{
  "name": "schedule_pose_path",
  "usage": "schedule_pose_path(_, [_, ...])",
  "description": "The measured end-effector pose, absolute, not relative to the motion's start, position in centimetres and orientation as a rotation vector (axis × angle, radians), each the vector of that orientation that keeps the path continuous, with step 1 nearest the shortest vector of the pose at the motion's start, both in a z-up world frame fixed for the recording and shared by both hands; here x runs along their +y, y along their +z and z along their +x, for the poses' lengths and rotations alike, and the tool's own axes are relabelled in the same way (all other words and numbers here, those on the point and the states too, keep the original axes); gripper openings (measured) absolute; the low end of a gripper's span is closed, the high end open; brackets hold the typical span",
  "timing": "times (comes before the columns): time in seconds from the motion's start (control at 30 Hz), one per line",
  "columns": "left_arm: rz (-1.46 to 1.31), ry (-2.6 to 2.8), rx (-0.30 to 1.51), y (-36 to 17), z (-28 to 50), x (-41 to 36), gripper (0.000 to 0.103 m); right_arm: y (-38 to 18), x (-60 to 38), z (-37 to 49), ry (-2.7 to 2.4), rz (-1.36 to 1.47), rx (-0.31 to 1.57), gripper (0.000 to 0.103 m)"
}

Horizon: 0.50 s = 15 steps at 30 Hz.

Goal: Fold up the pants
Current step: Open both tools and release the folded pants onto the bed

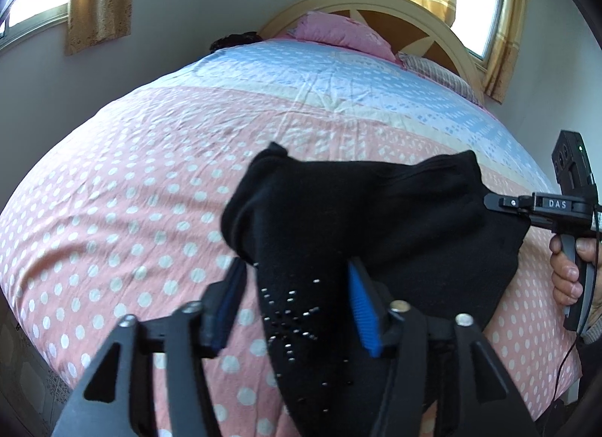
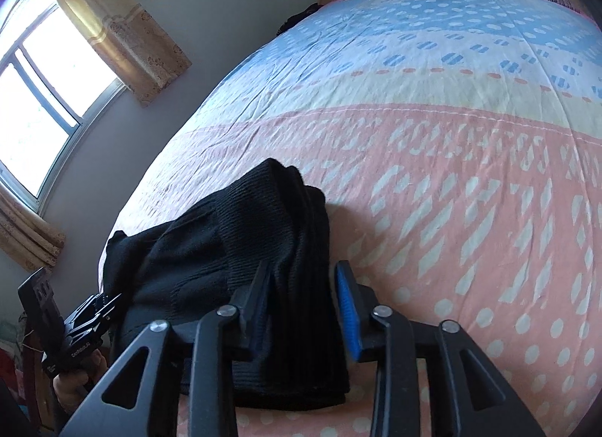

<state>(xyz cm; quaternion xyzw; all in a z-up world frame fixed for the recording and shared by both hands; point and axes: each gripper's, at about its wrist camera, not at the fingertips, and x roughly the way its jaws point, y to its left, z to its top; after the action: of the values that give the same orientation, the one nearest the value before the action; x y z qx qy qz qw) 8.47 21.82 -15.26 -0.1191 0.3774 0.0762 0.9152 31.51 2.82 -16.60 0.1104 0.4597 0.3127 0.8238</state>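
Note:
Black knit pants (image 1: pixel 368 218) with small silver studs lie bunched and partly folded on the near part of the bed; they also show in the right wrist view (image 2: pixel 233 245). My left gripper (image 1: pixel 297 286) has its blue-padded jaws apart, with the studded fabric running between them. My right gripper (image 2: pixel 304 290) also has its jaws apart around a ribbed fold of the pants. From the left wrist view the right gripper (image 1: pixel 500 203) reaches into the pants' right edge. The left gripper shows at lower left in the right wrist view (image 2: pixel 101 309).
The bed (image 1: pixel 150 173) has a pink polka-dot and blue patterned sheet. A pink pillow (image 1: pixel 338 32) and a striped pillow (image 1: pixel 436 68) lie by the wooden headboard (image 1: pixel 425 28). Windows with yellow curtains (image 2: pixel 124 34) line the walls.

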Motion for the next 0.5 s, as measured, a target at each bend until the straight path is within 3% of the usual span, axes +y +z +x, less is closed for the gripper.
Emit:
schedule_pose_path(0.17, [-0.255, 0.235, 0.790, -15.6, 7.6, 22.9, 0.090, -15.4, 0.3, 30.6, 0.575, 0.265, 0.907, 0.051])
schedule_pose_path(0.5, [-0.324, 0.398, 0.772, -14.4, 3.9, 24.0, 0.093, -11.4, -4.1, 25.3, 0.442, 0.268, 0.789, 0.052])
